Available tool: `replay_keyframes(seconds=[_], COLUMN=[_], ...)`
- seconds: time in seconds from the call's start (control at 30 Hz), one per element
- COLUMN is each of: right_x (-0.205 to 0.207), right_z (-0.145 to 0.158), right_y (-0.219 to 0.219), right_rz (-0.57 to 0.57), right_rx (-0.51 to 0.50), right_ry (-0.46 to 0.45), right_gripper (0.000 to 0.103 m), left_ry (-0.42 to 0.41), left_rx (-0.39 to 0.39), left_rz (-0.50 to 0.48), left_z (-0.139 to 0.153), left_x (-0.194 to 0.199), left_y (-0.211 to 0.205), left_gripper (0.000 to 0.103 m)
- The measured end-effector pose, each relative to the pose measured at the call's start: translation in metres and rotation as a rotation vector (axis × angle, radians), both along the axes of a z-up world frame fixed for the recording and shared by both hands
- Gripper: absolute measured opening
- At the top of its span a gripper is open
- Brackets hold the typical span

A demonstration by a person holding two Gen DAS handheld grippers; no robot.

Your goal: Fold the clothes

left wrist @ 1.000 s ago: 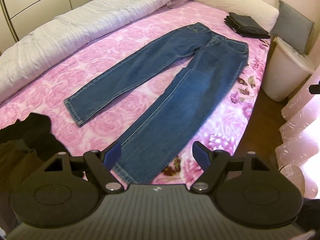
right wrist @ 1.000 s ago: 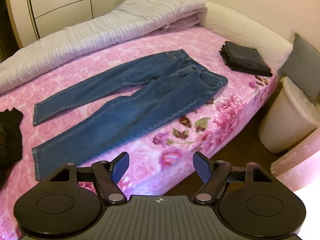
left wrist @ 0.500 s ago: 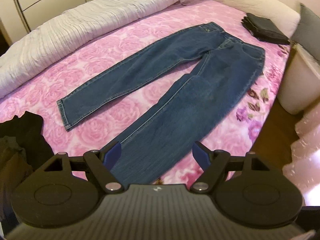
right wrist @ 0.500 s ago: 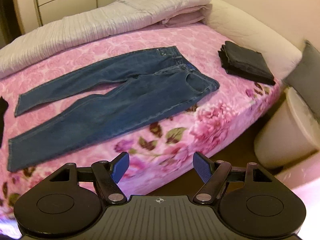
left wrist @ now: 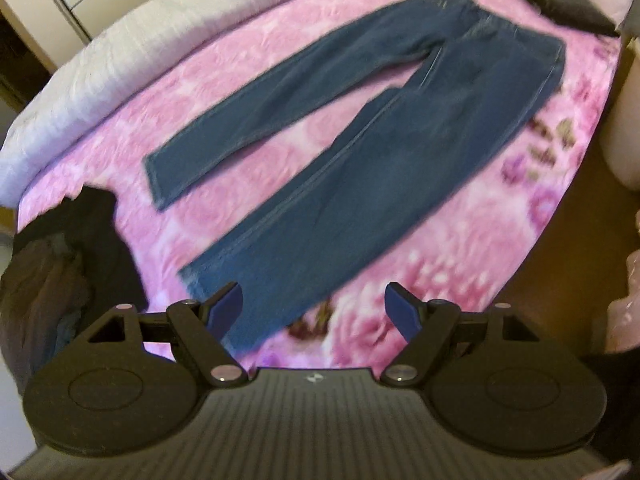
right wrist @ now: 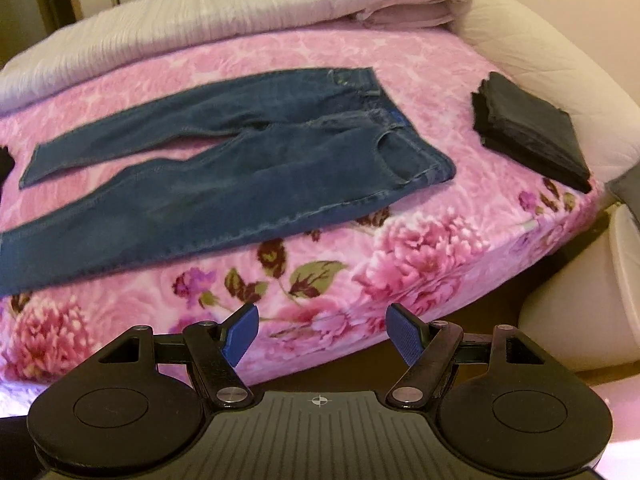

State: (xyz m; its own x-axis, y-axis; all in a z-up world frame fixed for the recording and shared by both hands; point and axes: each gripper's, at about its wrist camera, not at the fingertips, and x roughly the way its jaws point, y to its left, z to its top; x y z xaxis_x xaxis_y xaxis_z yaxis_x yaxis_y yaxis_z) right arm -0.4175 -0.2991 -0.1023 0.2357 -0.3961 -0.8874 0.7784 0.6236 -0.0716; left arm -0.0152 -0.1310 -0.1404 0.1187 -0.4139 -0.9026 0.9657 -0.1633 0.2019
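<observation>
Left tool (left wrist: 313, 307), spread and empty, had drawn closer over the near trouser hem than a second before; right tool (right wrist: 322, 333), likewise spread, had shifted toward the waistband end. Jeans (left wrist: 360, 152) lay flat along the bed (right wrist: 420, 248) near its front edge, hems left, waistband right, beyond both tools.

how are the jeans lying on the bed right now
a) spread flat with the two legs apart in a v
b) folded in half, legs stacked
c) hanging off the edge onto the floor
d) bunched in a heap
a: the jeans lie flat on the pink floral blanket, the two legs splaying apart from the waist, and neither open gripper touches them.
</observation>
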Motion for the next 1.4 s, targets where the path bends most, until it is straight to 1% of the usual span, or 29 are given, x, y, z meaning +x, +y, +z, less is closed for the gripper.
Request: replay_keyframes(seconds=[0.13, 0.23, 0.3, 0.37, 0.5, 0.63, 0.8, 0.9, 1.0, 1.1, 1.17, 1.23, 1.27, 1.33, 1.4], right_x=[0.018, 0.027, 0.033, 0.039, 0.045, 0.047, 0.045, 0.036, 0.027, 0.02, 0.02, 0.02, 0.02, 0.02, 0.02], right_z=[0.002, 0.007, 0.01, 0.013, 0.019, 0.019, 0.004, -0.011, -0.028, -0.044, -0.054, -0.06, -0.064, -0.075, -0.087], right_y=[-0.005, -0.014, -0.022, -0.028, -0.041, -0.055, -0.082, -0.105, -0.138, -0.168, -0.182, -0.192, -0.195, -0.2, -0.204], right_rz=[0.04, 0.041, 0.05, 0.06, 0.076, 0.113, 0.243, 0.324, 0.386, 0.468, 0.535, 0.594, 0.624, 0.686, 0.747], right_rx=[-0.005, -0.011, -0.02, -0.045, -0.066, -0.084, -0.106, -0.104, -0.066, -0.027, -0.006, -0.002, -0.003, -0.013, -0.022], right_ry=[0.02, 0.02, 0.036, 0.057, 0.074, 0.078, 0.12, 0.141, 0.123, 0.096, 0.113, 0.118, 0.124, 0.142, 0.165], right_gripper=[0.074, 0.074, 0.074, 0.074, 0.074, 0.074, 0.074, 0.074, 0.074, 0.074, 0.074, 0.074, 0.074, 0.074, 0.074], left_ry=[-0.012, -0.014, -0.01, -0.014, -0.003, -0.026, -0.083, -0.127, -0.164, -0.172, -0.184, -0.214, -0.238, -0.273, -0.305], left_rx=[0.021, -0.004, -0.026, -0.02, -0.041, -0.051, -0.029, 0.002, 0.057, 0.09, 0.098, 0.097, 0.094, 0.085, 0.073], left_rz=[-0.012, -0.047, -0.071, -0.092, -0.122, -0.136, -0.14, -0.107, -0.024, 0.09, 0.131, 0.144, 0.135, 0.092, 0.027], left_z=[-0.017, -0.025, -0.032, -0.038, -0.035, -0.039, -0.048, -0.057, -0.064, -0.066, -0.069, -0.073, -0.077, -0.09, -0.106], left_x=[0.008, 0.007, 0.005, 0.002, -0.004, -0.012, -0.036, -0.057, -0.078, -0.095, -0.104, -0.113, -0.117, -0.125, -0.132], left_y=[0.0, -0.011, -0.02, -0.032, -0.048, -0.063, -0.071, -0.072, -0.07, -0.059, -0.051, -0.043, -0.041, -0.04, -0.045], left_gripper=[0.075, 0.075, 0.075, 0.075, 0.075, 0.075, 0.075, 0.075, 0.075, 0.075, 0.075, 0.075, 0.075, 0.075, 0.074])
